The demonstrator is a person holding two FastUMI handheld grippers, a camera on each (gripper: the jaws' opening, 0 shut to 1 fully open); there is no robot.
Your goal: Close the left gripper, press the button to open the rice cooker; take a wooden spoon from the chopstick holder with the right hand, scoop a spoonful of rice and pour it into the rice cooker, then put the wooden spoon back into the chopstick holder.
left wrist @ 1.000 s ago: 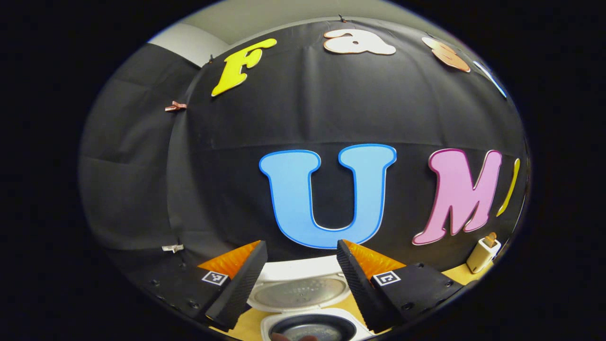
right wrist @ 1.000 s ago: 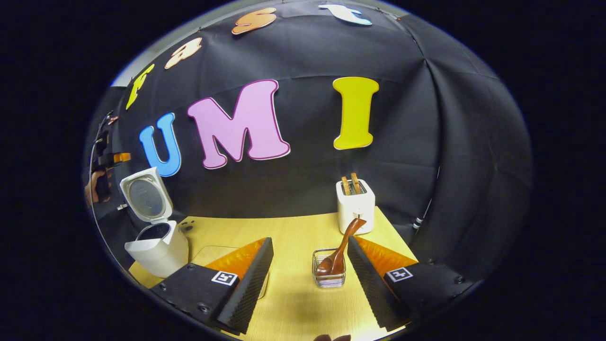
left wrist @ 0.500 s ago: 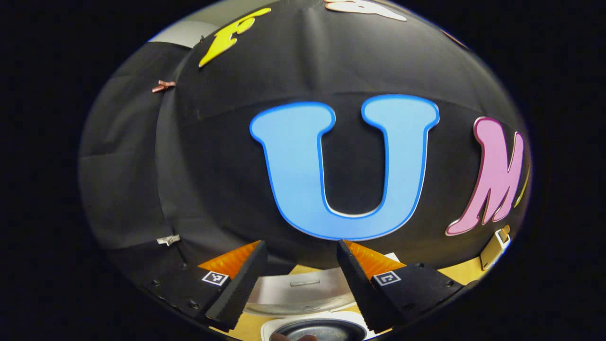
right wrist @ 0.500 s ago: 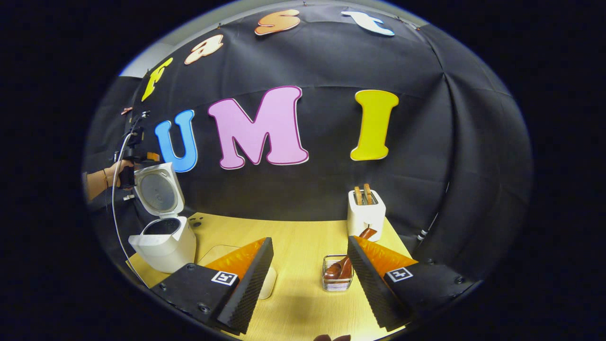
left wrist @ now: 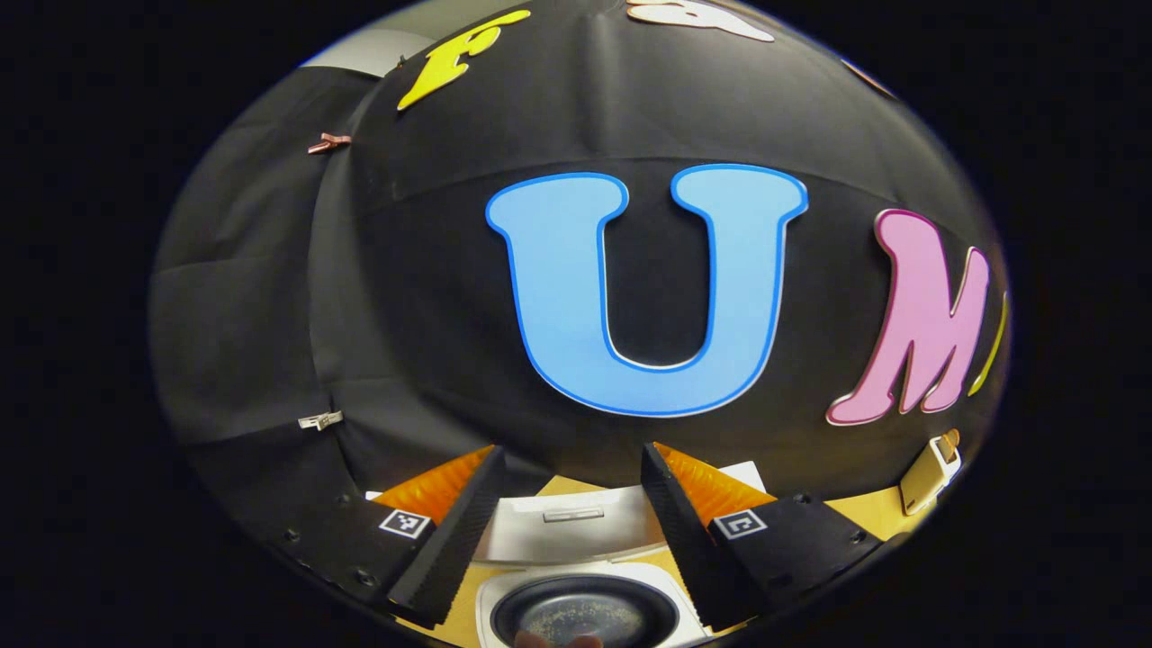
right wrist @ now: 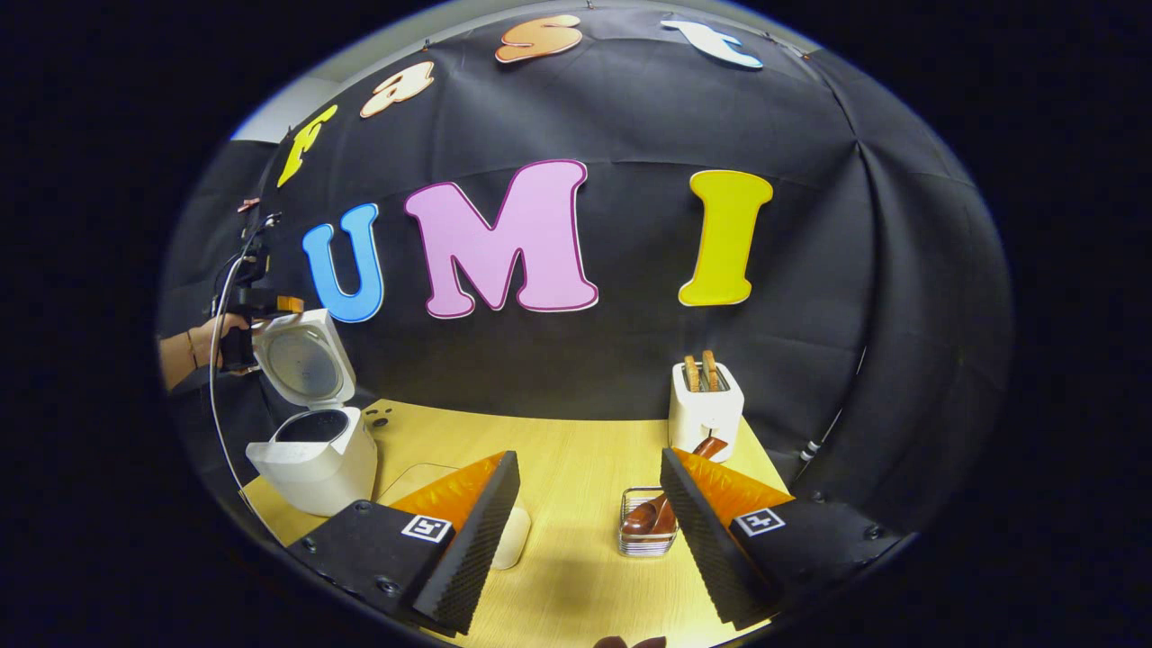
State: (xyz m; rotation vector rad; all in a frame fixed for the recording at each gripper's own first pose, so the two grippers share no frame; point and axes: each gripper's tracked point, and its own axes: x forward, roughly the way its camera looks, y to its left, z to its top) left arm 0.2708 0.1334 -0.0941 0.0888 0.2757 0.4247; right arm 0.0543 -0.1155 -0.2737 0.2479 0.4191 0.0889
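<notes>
**Left gripper drops toward the open pot; right gripper edges up to the spoon holder**

Since half a second ago, the left gripper (left wrist: 569, 490) has tipped downward, so more of the rice cooker (left wrist: 585, 605) shows beneath its released, empty fingers: the dark inner pot sits just below and between the fingertips, and the raised lid (left wrist: 567, 526) stands between them, farther out. Beyond the right finger, well off, stands a toaster (left wrist: 930, 466).

In the right gripper view, the rice cooker (right wrist: 315, 459) with its lid up sits well beyond the left finger, and a hand (right wrist: 193, 346) holds the other gripper just behind that lid. The right gripper (right wrist: 589, 504) is spread wide, grasping nothing. The chopstick holder (right wrist: 646, 533) with the wooden spoon (right wrist: 661, 508) now lies slightly nearer, just inside the right finger; whether they touch I cannot tell. The toaster (right wrist: 705, 407) stands beyond the holder on the yellow table (right wrist: 567, 450).
</notes>
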